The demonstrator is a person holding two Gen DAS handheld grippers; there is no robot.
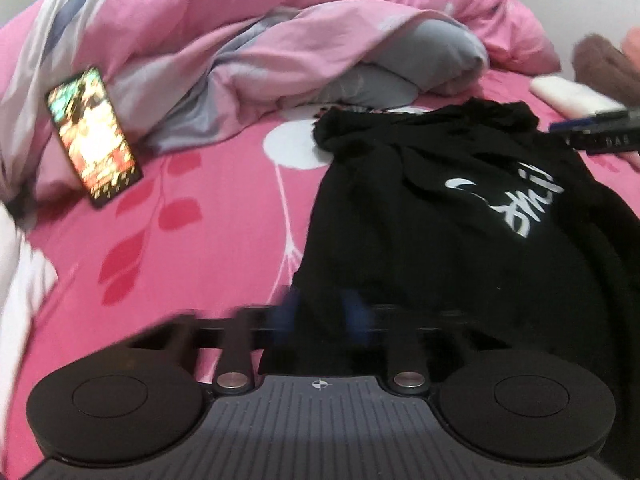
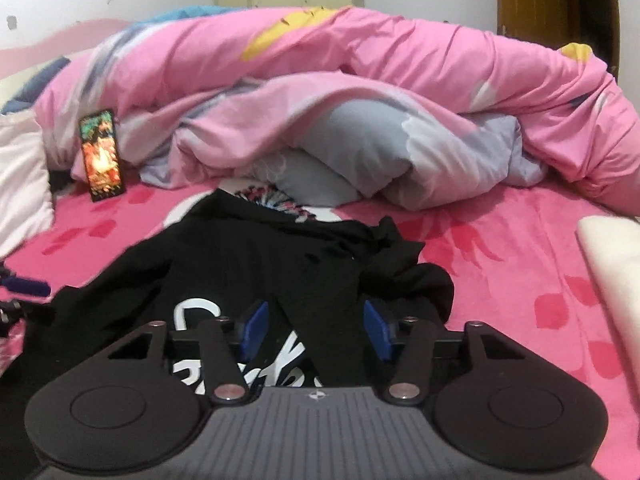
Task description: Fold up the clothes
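one black garment [image 2: 280, 280] with white lettering lies rumpled on the pink bed sheet [image 2: 500, 280], part bunched, not yet a neat fold. the right gripper [image 2: 316, 330] hangs over its near edge, blue fingers [image 2: 378, 328] spread wide, cloth between them but not pinched. the left gripper [image 1: 324, 312] sits at the garment's left edge; its fingers are blurred, so how far apart they stand cannot be told, nor whether they hold cloth. the step looks like taking hold of an edge; next each gripper needs a firm pinch on the fabric. also one phone [image 1: 94, 138], one heaped duvet [image 2: 360, 100].
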